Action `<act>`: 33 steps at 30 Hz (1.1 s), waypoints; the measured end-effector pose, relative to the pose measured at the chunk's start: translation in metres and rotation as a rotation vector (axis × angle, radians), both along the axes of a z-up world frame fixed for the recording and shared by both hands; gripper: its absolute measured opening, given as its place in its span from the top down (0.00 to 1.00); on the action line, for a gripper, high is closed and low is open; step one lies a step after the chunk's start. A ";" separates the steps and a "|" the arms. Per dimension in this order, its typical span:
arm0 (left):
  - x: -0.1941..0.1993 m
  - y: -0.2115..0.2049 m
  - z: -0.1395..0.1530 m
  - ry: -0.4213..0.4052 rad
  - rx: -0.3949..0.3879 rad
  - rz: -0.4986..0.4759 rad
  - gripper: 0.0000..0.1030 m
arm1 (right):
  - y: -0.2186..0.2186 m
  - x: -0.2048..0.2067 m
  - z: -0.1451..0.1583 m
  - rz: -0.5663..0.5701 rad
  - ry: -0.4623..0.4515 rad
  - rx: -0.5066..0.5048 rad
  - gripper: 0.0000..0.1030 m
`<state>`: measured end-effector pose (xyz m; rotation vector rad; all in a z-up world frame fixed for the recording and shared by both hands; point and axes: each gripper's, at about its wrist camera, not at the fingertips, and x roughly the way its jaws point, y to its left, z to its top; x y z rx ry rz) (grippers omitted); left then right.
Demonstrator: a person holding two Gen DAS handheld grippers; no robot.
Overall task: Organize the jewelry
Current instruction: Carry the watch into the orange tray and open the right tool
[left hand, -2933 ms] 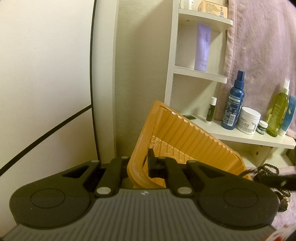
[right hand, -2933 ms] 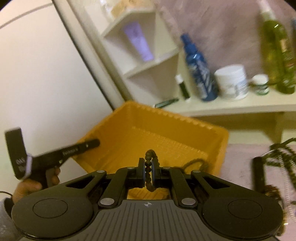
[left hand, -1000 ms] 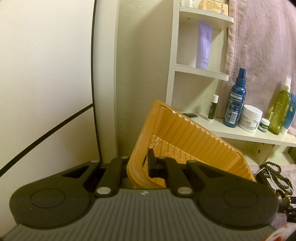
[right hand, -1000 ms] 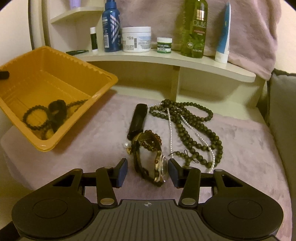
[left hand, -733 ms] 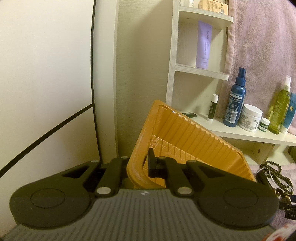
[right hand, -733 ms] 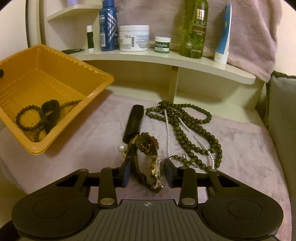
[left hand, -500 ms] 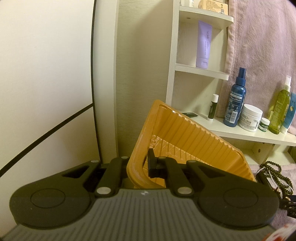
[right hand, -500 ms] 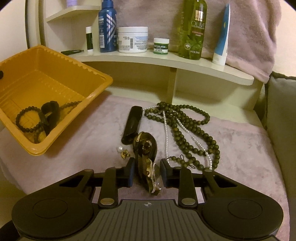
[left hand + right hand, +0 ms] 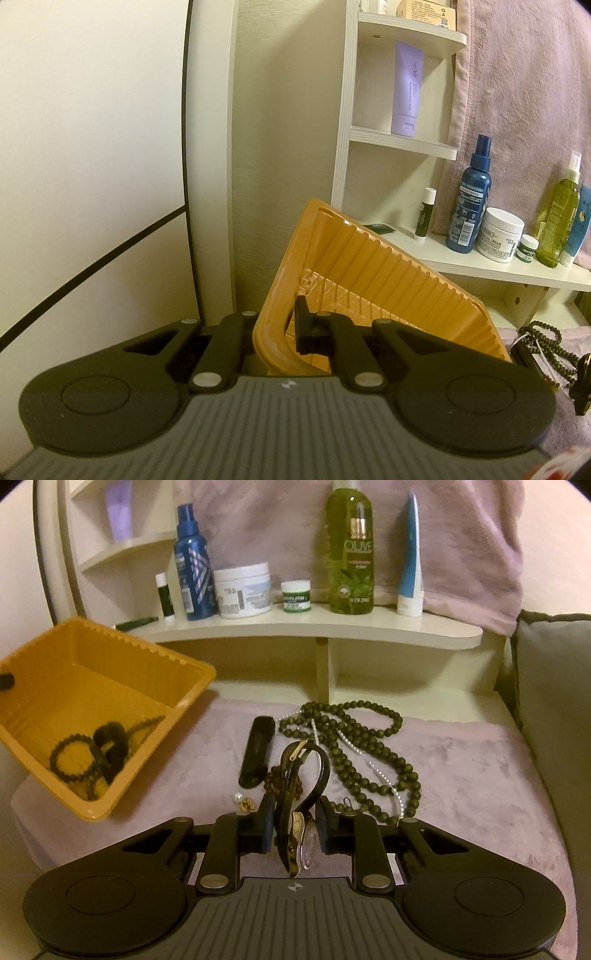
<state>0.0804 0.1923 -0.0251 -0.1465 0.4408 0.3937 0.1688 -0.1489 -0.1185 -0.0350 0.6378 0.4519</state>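
Right gripper [image 9: 294, 829]: jaws narrowed onto a wristwatch [image 9: 301, 805], one finger on each side of the case, strap looping up and away from the fingers. It looks clamped, though the contact on the right pad is hard to confirm. The watch will likely handle as a dense metal case on a floppy strap, with smooth faces that can slip; best grip is across the case, not the strap, which would swing.

Just beyond it on the mauve cloth [image 9: 480, 775]: small earrings [image 9: 243, 802], a reddish bead bracelet [image 9: 273, 779] partly hidden behind the watch, and a black oblong case [image 9: 257, 751]. Further out, a long dark bead necklace [image 9: 369, 746] is tangled with a thin pearl strand [image 9: 376, 764]; both are limp and likely to snag.

To the left, an orange tray [image 9: 110, 672], tilted, holds a dark bead bracelet [image 9: 66, 755] and a black band [image 9: 110, 746].

Left gripper [image 9: 277, 332]: closed on the tray's rim, one finger inside and one outside, propping it at an angle. The tray is thin ribbed plastic, light, and may flex.

At the back, a shelf [image 9: 332, 627] carries toiletries.
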 end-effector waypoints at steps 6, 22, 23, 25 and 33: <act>0.000 0.000 0.000 -0.001 0.001 -0.001 0.93 | 0.012 -0.001 0.021 0.054 -0.019 0.062 0.77; -0.001 0.004 -0.001 -0.005 -0.012 -0.006 0.93 | 0.142 -0.007 0.050 0.379 0.001 0.166 0.77; -0.001 0.004 -0.001 -0.006 -0.013 -0.007 0.93 | 0.147 -0.006 0.049 0.383 0.007 0.159 0.77; -0.001 0.004 -0.001 -0.006 -0.013 -0.009 0.93 | 0.159 0.001 0.043 0.391 0.032 0.146 0.77; -0.002 0.006 -0.002 -0.005 -0.018 -0.010 0.93 | 0.175 0.011 0.022 0.392 0.090 0.108 0.77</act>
